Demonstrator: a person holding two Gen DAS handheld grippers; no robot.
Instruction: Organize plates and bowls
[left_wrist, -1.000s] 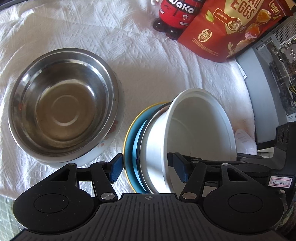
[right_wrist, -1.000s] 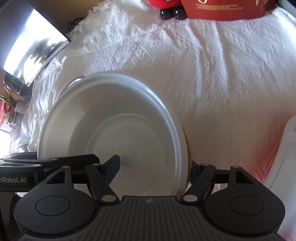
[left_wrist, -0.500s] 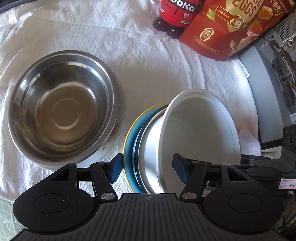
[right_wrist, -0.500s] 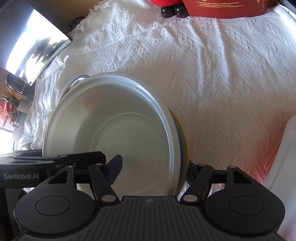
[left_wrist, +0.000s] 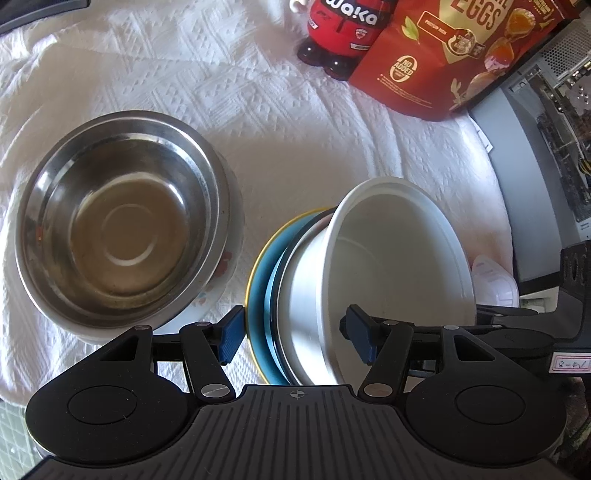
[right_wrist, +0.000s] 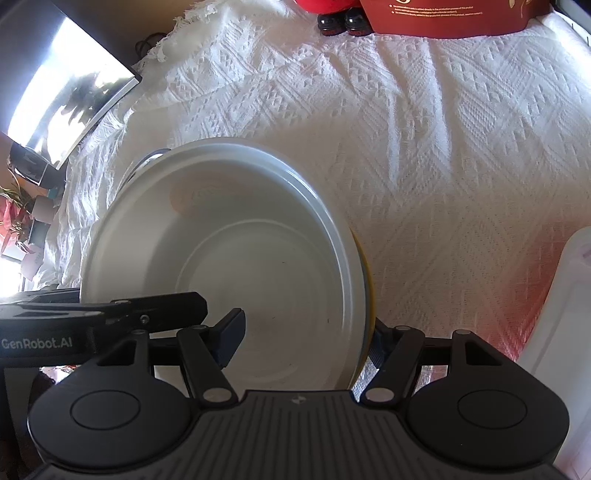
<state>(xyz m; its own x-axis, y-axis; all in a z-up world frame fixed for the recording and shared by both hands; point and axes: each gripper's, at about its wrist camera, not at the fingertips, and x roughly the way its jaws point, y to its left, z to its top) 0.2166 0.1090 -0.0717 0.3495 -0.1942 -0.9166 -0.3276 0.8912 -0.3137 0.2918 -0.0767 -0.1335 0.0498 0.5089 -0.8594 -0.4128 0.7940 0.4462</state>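
A stack of a white bowl (left_wrist: 399, 273), a steel bowl (left_wrist: 306, 291) and a blue plate with a yellow rim (left_wrist: 260, 280) is held tilted above the white cloth. My left gripper (left_wrist: 295, 334) is shut on one side of the stack, one finger inside the white bowl. My right gripper (right_wrist: 306, 339) is shut on the other side; the white bowl (right_wrist: 236, 266) fills its view. A steel bowl (left_wrist: 118, 218) nested on a floral white bowl (left_wrist: 207, 295) sits at the left.
A red Waika bottle (left_wrist: 343, 33) and a red egg-snack pouch (left_wrist: 458, 55) stand at the back. A white container (right_wrist: 565, 332) is at the right. A grey machine (left_wrist: 546, 155) lies past the cloth's right edge.
The held stack has shifted slightly, and both grippers have kept their hold on it. The steel bowl at the left has not moved.
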